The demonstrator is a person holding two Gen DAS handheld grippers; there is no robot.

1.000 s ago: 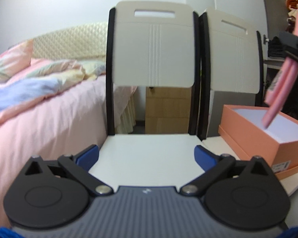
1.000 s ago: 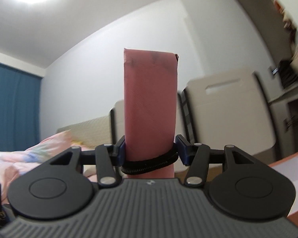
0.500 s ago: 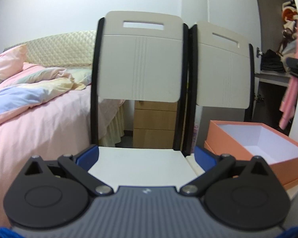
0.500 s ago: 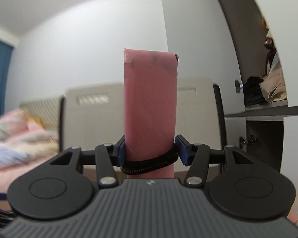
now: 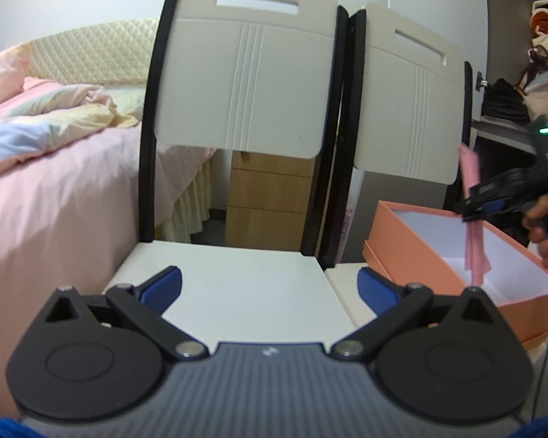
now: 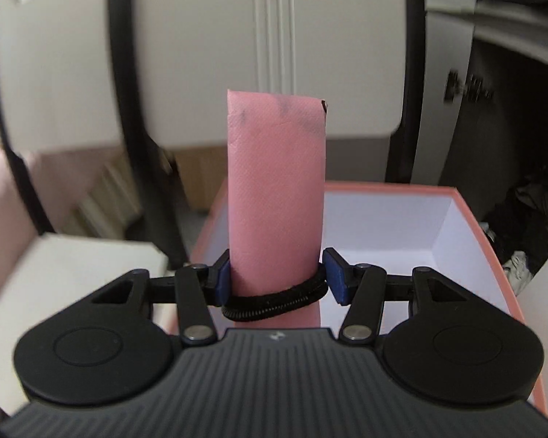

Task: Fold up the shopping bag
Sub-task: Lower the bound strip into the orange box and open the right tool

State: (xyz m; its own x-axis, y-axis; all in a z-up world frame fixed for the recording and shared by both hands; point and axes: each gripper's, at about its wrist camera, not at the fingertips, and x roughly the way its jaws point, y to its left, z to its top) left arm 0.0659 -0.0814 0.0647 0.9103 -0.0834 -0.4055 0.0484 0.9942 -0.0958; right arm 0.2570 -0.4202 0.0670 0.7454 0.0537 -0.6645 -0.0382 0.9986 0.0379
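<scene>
The pink shopping bag [image 6: 277,189] is folded into a narrow strip with a black elastic band [image 6: 274,301] around its base. My right gripper [image 6: 277,277] is shut on it, the strip standing up between the blue pads. In the left wrist view the same folded bag [image 5: 473,219] hangs from the right gripper [image 5: 480,204] over the open orange box [image 5: 420,244], with a hand on the handle at the far right. My left gripper [image 5: 270,286] is open with nothing between its fingers, above the white chair seat [image 5: 237,284].
Two white chairs with black frames stand side by side [image 5: 244,73]. The orange box with a white inside [image 6: 394,226] sits on the right chair's seat. A bed with pink bedding [image 5: 54,182] is at left, a wooden drawer unit [image 5: 270,197] behind, dark shelves [image 5: 507,102] at right.
The right gripper has swung down with the folded bag, from pointing at the wall to pointing at the orange box. The left gripper has drawn back a little from the chair.
</scene>
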